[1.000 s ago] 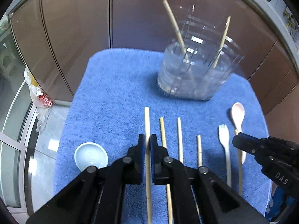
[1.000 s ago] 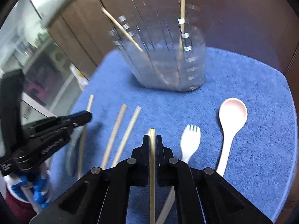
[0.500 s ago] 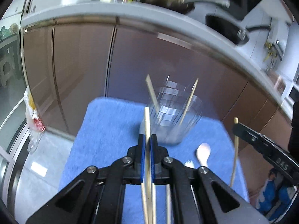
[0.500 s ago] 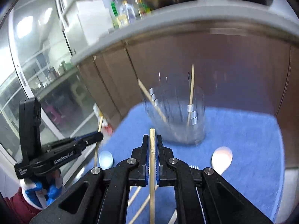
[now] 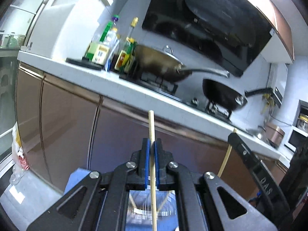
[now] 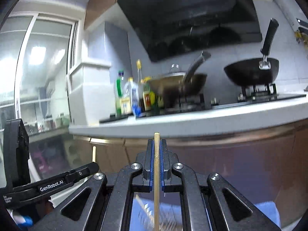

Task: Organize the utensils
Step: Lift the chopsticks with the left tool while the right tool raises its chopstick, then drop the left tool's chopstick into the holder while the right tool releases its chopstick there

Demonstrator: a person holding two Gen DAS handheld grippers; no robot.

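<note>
My left gripper (image 5: 152, 146) is shut on a wooden chopstick (image 5: 151, 127) that stands upright between its blue pads. My right gripper (image 6: 156, 146) is shut on another wooden chopstick (image 6: 156, 144), also upright. Both are raised high and tilted up toward the kitchen counter. The clear utensil holder (image 5: 150, 209) with two sticks in it shows low between the left gripper's arms, and partly in the right wrist view (image 6: 152, 211). The right gripper with its chopstick (image 5: 226, 157) appears at the right of the left wrist view; the left gripper (image 6: 90, 168) appears at the left of the right wrist view.
The blue towel (image 5: 77, 177) on the table peeks out at the bottom. Ahead are brown cabinet doors (image 5: 67, 125), a white counter (image 5: 115, 80) with bottles (image 5: 125, 55), a lidded wok (image 5: 159, 63) and a black pan (image 5: 221, 96). A range hood (image 5: 207, 23) hangs above.
Both grippers have lifted their chopsticks off the towel and swung upward. The views went from looking down at the table to facing the counter and stove, with the holder now below.
</note>
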